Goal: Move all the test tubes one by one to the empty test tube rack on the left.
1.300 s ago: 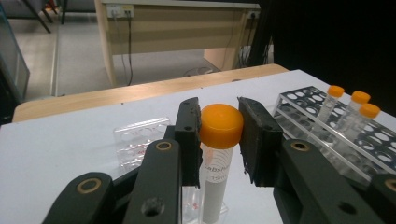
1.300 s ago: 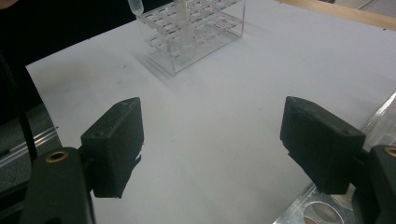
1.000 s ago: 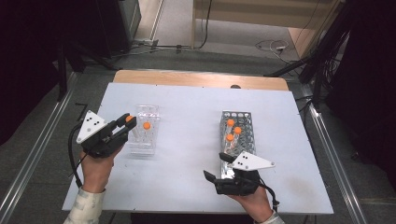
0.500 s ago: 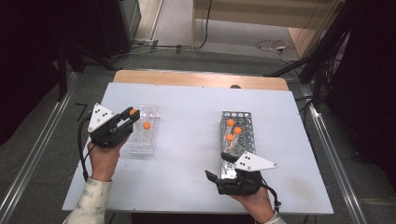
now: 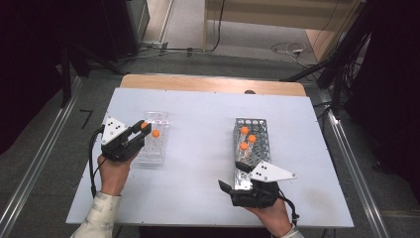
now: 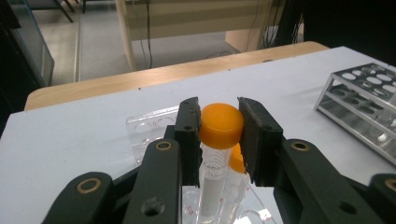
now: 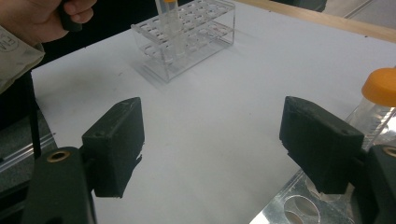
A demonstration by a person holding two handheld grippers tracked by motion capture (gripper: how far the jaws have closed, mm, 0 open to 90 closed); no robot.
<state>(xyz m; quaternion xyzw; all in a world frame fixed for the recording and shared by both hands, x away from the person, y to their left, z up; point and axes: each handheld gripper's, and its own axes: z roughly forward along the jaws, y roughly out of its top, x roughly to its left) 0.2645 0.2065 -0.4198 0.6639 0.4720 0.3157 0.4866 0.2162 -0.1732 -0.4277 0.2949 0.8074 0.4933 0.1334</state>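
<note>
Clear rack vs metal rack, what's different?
The clear rack is see-through plastic and sits by the left tongs; the metal rack is perforated steel, near the right tongs. The clear one shows one seated orange-capped tube, the metal one three. Both lie lengthwise on the white table.

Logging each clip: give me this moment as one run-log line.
left tongs: shut on orange-capped tube over clear rack | right tongs: open, empty, beside metal rack | three capped tubes in metal rack
</note>
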